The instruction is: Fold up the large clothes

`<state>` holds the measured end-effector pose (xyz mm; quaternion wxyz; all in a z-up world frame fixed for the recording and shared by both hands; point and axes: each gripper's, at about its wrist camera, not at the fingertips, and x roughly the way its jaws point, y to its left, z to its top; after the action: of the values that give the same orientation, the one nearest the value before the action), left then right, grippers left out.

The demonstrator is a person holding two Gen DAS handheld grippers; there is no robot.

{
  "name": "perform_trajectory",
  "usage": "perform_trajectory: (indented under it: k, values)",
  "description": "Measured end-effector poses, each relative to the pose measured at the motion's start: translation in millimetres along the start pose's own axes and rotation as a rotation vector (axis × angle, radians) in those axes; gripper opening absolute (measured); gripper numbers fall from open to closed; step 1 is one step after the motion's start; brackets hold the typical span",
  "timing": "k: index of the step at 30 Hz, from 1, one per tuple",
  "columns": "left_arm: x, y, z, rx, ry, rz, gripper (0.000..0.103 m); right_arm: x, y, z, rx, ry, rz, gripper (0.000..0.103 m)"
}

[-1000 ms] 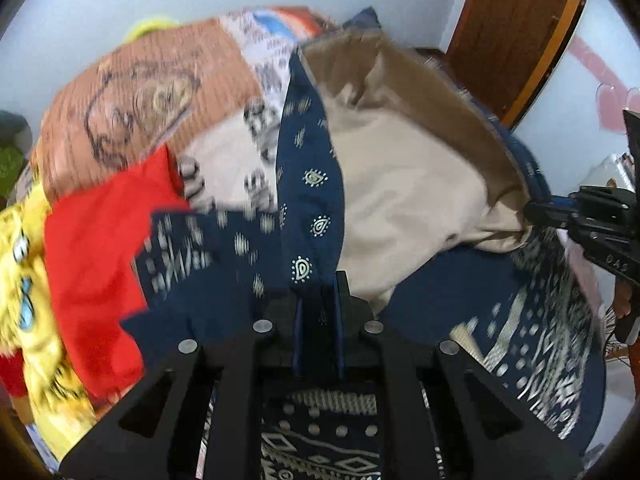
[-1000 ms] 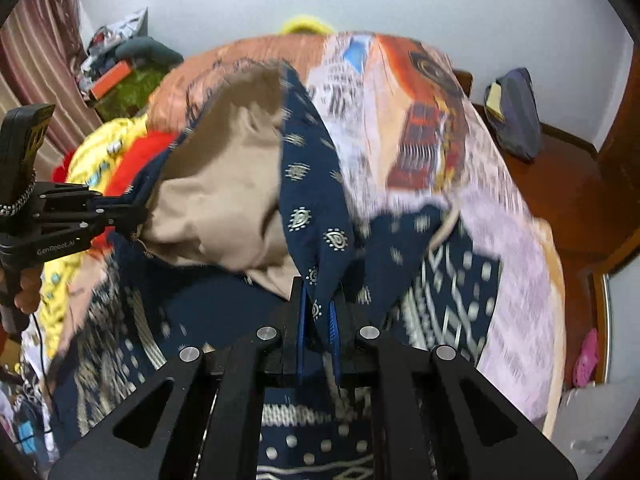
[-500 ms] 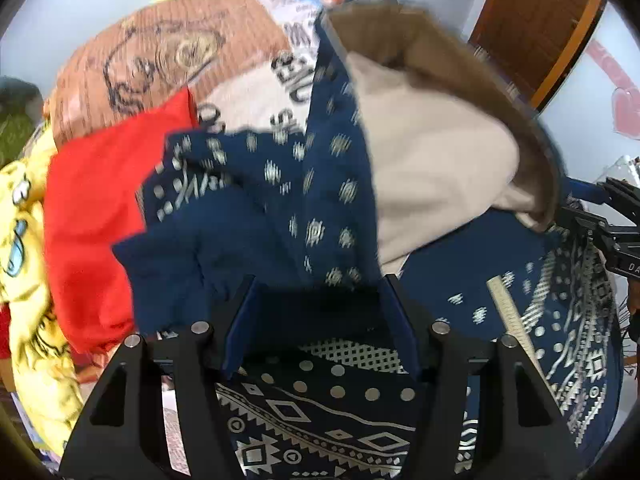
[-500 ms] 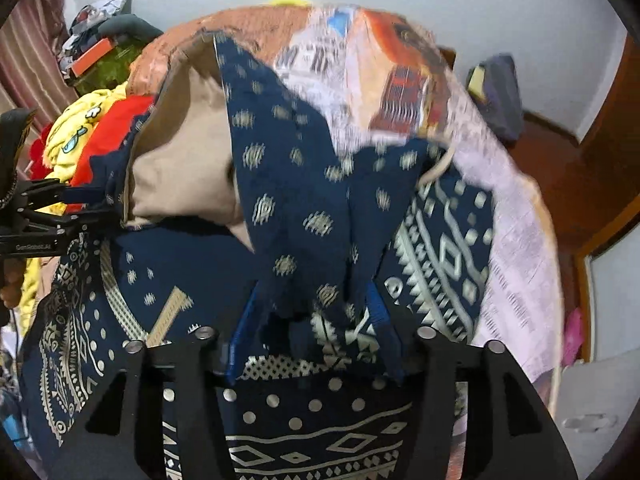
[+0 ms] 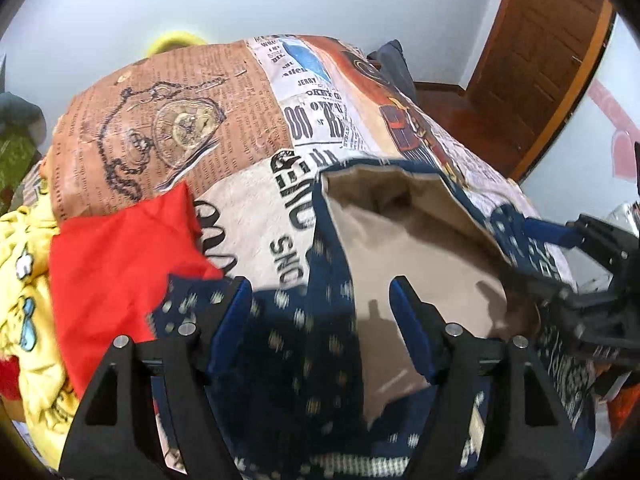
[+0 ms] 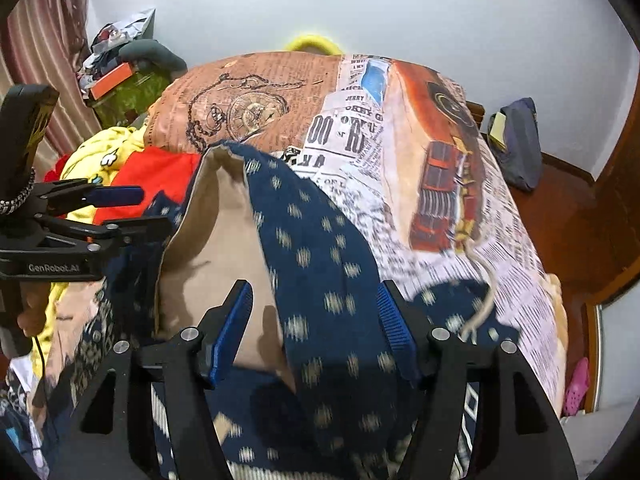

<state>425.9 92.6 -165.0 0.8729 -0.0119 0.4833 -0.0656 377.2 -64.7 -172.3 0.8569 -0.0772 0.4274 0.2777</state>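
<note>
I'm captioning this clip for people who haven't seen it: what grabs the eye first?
A navy dotted garment with a tan lining is draped in the middle of the bed, between the open jaws of both hand-held grippers. Behind it spreads a newspaper-print bedspread, and a bright red cloth lies on the left.

Left gripper (image 5: 320, 312) and right gripper (image 6: 314, 320) angle downward, jaws just opened wide, gripping nothing

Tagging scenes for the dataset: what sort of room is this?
Most likely a bedroom in a home: a bed under a newspaper-print bedspread, loose clothes heaped on one side of it, a wooden door and cluttered belongings against the wall.
</note>
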Motion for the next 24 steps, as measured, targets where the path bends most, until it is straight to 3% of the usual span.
perform_trajectory:
  k: [7, 9, 10, 13, 15, 18, 24]
  values:
    - [42.4, 6.5, 18.9, -0.053, 0.043, -0.039, 0.07, 23.2, -5.1, 12.1, 0.005, 0.015, -0.003, 0.061]
    - [47.1, 8.3, 21.6, -0.064, 0.032, -0.049, 0.058, 24.5, -9.4, 12.8, 0.021, 0.001, 0.003, 0.059]
    - [48.2, 8.1, 22.8, -0.066, 0.032, -0.056, 0.054, 24.5, -11.7, 12.7, 0.027, -0.006, 0.007, 0.053]
    - [49.6, 5.1, 23.8, -0.067, 0.032, -0.077, 0.029, 25.1, -16.8, 13.7, 0.044, 0.0, 0.039, 0.024]
    - [47.8, 2.6, 24.1, -0.059, 0.029, -0.087, 0.011, 21.1, -18.9, 12.8, 0.051, -0.002, 0.053, 0.017]
    - [27.3, -5.9, 19.9, -0.036, -0.01, -0.119, 0.006, 4.8, -20.3, 8.8, 0.056, -0.026, 0.08, 0.013]
    - [-31.6, -25.2, 1.2, 0.042, -0.062, -0.181, 0.006, -44.8, -21.4, -6.2, 0.059, -0.06, 0.157, 0.011]
